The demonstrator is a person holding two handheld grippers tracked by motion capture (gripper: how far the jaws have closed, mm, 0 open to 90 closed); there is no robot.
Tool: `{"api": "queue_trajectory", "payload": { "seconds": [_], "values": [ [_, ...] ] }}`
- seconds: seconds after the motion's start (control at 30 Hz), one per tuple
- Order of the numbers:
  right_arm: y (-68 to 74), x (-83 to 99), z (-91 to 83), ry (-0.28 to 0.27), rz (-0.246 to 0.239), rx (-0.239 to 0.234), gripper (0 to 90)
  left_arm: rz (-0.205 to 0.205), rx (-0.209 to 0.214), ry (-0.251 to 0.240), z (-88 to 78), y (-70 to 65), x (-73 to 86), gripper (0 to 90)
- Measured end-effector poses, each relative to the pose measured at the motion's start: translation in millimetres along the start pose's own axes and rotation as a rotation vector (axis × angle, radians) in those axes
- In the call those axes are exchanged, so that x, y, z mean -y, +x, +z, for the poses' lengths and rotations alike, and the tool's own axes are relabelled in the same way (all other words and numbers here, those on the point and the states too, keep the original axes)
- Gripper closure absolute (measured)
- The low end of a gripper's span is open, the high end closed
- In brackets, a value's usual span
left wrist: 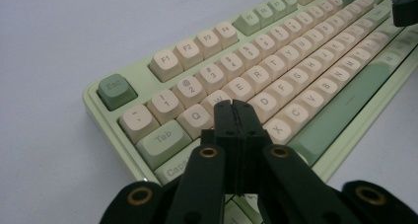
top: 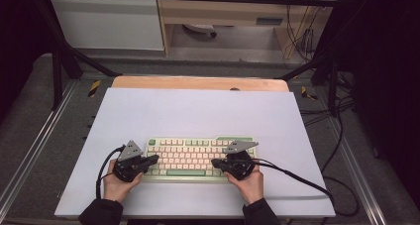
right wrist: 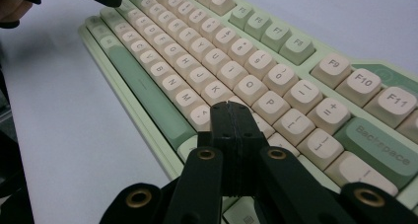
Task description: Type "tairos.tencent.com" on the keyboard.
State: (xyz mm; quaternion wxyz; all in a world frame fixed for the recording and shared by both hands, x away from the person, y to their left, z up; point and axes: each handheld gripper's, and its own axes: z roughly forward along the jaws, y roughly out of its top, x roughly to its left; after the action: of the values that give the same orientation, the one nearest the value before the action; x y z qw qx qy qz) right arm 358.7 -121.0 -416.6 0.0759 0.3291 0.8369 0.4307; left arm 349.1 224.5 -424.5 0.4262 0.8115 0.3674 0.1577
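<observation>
even overhead light keeps the pale lilac table sheet [top: 198, 111] bright, while the room's edges from nine to three o'clock sink into black. the high view is soft and grainy. both gripper views blur the pastel green-and-cream keyboard [left wrist: 296, 61] toward twelve o'clock; shadows stay faint.

Low in the high view: left gripper [top: 154, 158] at lower left, right gripper [top: 215, 162] at lower centre-right, jaws pressed together, tips pointing inward toward each other; hands gripping from below, forearms entering at bottom edge.
</observation>
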Motion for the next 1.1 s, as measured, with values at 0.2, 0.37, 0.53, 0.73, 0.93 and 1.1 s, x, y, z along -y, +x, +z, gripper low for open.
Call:
{"api": "queue_trajectory", "payload": {
  "seconds": [0.2,0.37,0.53,0.73,0.93,1.1],
  "values": [
    [-3.9,3.0,-5.6,-0.005,-0.002,-0.001,90.0,0.003,0.0,-0.001,0.4,-2.5,-0.9,89.9],
    [-6.4,7.5,-11.2,-0.008,0.007,0.002,90.0,0.011,0.003,-0.001,1.7,-6.0,-2.4,90.0],
    [-11.2,13.4,-16.7,-0.01,0.021,0.006,90.0,0.016,0.003,0.005,4.9,-10.1,-4.5,90.0],
    [-13.8,18.7,-21.1,-0.011,0.027,0.006,90.0,0.026,0.008,-0.001,7.6,-15.9,-9.6,89.9],
    [-16.0,22.2,-23.8,-0.015,0.034,0.007,90.0,0.036,0.016,-0.004,11.9,-22.3,-17.5,90.0],
    [-16.0,21.9,-24.8,-0.022,0.031,0.006,90.0,0.045,0.022,-0.002,16.2,-27.2,-23.5,89.9]
  ]
}}
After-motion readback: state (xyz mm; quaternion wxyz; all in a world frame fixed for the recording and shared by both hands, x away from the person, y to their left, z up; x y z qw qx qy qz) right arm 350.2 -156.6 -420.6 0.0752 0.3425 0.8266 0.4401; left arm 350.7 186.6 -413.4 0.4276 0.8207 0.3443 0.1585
